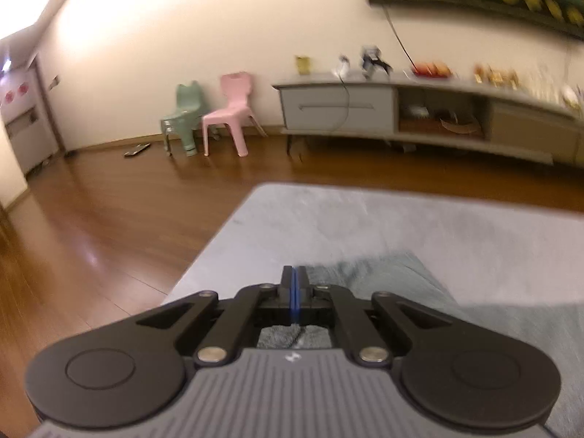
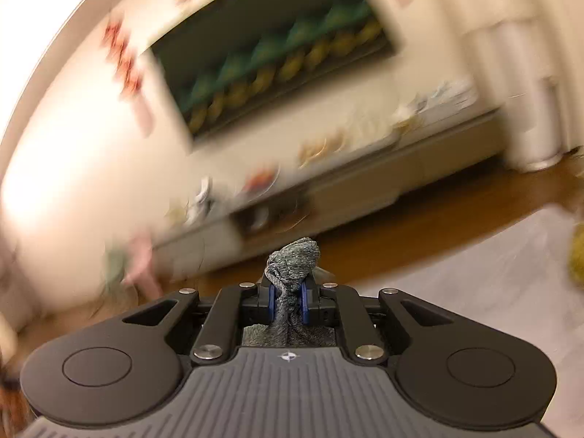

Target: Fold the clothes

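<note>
In the left wrist view, a grey-green garment (image 1: pixel 394 284) lies on a pale grey padded surface (image 1: pixel 365 219). My left gripper (image 1: pixel 295 292) sits at the garment's left end with its blue pads pressed together. Under the pads a crease of grey knit cloth (image 1: pixel 292 335) runs up into them. In the right wrist view, my right gripper (image 2: pixel 288 299) is shut on a bunched wad of the same grey knit garment (image 2: pixel 294 259). The wad sticks up past the fingertips, lifted off the surface. That view is tilted and blurred.
Wooden floor (image 1: pixel 109 237) lies left of and beyond the padded surface. A pink chair (image 1: pixel 228 109), a green chair (image 1: pixel 182 116) and a long low cabinet (image 1: pixel 365 109) with clutter on top stand by the far wall. A yellow object (image 2: pixel 578 259) sits at the right edge.
</note>
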`<control>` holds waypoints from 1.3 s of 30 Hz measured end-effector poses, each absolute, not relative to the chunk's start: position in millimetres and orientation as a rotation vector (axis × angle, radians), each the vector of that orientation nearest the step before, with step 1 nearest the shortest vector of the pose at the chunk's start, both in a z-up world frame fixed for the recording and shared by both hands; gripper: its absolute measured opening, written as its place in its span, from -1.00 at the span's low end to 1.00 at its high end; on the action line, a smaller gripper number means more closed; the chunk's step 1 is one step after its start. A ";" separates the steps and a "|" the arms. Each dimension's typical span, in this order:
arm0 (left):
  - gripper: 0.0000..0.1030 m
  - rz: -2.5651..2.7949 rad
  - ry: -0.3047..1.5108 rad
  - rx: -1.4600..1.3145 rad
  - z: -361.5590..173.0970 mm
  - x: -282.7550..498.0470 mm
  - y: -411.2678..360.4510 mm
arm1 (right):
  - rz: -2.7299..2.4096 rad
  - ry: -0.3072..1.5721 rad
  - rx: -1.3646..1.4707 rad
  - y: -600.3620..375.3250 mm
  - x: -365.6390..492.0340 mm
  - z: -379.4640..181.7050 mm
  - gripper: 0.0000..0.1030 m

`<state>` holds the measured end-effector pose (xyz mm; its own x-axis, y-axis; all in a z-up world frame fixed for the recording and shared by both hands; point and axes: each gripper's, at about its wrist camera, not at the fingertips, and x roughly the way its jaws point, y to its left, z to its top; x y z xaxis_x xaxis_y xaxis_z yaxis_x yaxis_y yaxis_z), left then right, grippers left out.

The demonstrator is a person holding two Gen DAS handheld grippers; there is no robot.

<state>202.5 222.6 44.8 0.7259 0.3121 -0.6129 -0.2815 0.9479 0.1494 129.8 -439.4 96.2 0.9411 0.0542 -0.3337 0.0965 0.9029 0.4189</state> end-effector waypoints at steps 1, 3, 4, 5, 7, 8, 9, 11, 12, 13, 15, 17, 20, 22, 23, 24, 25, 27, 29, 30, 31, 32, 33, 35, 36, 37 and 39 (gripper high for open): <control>-0.96 0.302 0.709 0.057 41.4 203.1 219.7 | -0.122 0.419 0.400 -443.1 139.4 89.7 -0.74; -0.78 0.253 0.750 0.083 35.3 203.2 212.9 | -0.249 0.562 0.332 -445.2 154.1 69.2 -0.66; -0.66 0.235 0.759 0.109 33.7 201.7 207.6 | -0.258 0.604 0.339 -444.8 153.9 58.6 -0.63; -0.61 0.217 0.768 0.135 32.1 200.2 202.3 | -0.267 0.646 0.345 -444.5 153.8 48.0 -0.63; -0.06 0.204 0.767 0.166 33.1 196.9 195.8 | -0.261 0.658 0.368 -438.6 140.8 35.6 -0.63; 0.13 0.210 0.760 0.175 34.3 195.1 194.4 | -0.250 0.661 0.374 -435.2 131.3 32.2 -0.63; 0.35 0.221 0.757 0.180 34.7 193.8 195.0 | -0.245 0.664 0.373 -432.5 124.4 28.9 -0.63; 0.45 0.237 0.765 0.184 33.9 192.3 197.8 | -0.238 0.680 0.370 -430.7 119.0 22.7 -0.63; 0.49 0.239 0.771 0.185 33.4 192.1 199.3 | -0.228 0.696 0.370 -432.6 120.8 20.9 -0.60; 0.53 0.235 0.777 0.185 32.8 192.6 200.8 | -0.219 0.712 0.370 -434.5 122.7 19.1 -0.41; 0.53 0.227 0.791 0.185 31.6 193.6 203.9 | -0.201 0.741 0.359 -437.4 133.6 18.8 0.31; 0.55 0.228 0.793 0.190 33.1 196.4 205.6 | -0.223 0.719 0.319 -439.0 145.5 23.9 0.81; 0.56 0.227 0.790 0.187 34.5 199.9 203.6 | -0.263 0.749 0.263 -447.1 170.1 17.7 0.82; 0.56 0.225 0.787 0.184 35.3 198.8 203.2 | -0.283 0.841 0.203 -450.4 190.9 -1.4 0.81; 0.56 0.235 0.779 0.186 36.8 197.8 204.6 | -0.270 0.887 0.176 -449.1 197.6 -11.1 0.53; 0.56 0.259 0.763 0.188 40.3 197.1 208.4 | -0.246 0.930 0.150 -447.2 202.9 -20.2 0.16; 0.56 0.290 0.744 0.184 45.0 196.3 214.5 | -0.223 0.949 0.127 -444.4 204.9 -24.3 -0.59; 0.56 0.356 0.700 0.125 60.2 191.1 237.4 | -0.259 0.848 0.115 -441.5 191.2 -12.4 -0.64; 0.56 0.385 0.679 0.033 71.8 179.6 263.5 | -0.312 0.723 0.110 -439.4 174.3 2.8 -0.63; 0.56 0.393 0.673 -0.017 76.6 172.9 276.6 | -0.360 0.683 0.086 -435.8 166.1 7.0 -0.61; 0.56 0.401 0.667 -0.066 81.4 166.1 289.7 | -0.420 0.655 0.049 -430.9 157.9 9.2 -0.51; 0.56 0.404 0.665 -0.109 84.4 157.8 300.8 | -0.442 0.636 0.033 -424.1 148.3 11.4 -0.25; 0.56 0.402 0.670 -0.132 84.5 148.6 307.0 | -0.441 0.623 0.029 -416.3 137.9 13.5 -0.04; 0.57 0.388 0.683 -0.134 83.0 132.4 310.7 | -0.368 0.596 0.024 -394.7 113.4 26.0 0.58; 0.63 0.365 0.690 -0.107 80.6 124.7 308.5 | -0.299 0.588 0.003 -376.9 99.3 36.5 0.59; 0.77 0.338 0.699 -0.076 76.7 117.7 305.9 | -0.222 0.581 -0.023 -356.0 83.7 47.8 0.61; 0.80 0.308 0.738 -0.038 65.7 107.1 301.8 | -0.068 0.564 -0.075 -314.2 52.4 70.4 0.81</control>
<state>107.1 301.8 65.7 0.6971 0.2631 -0.6669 -0.2894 0.9543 0.0740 52.4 -314.2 70.4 0.8431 -0.0846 -0.5311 0.0432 0.9950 -0.0899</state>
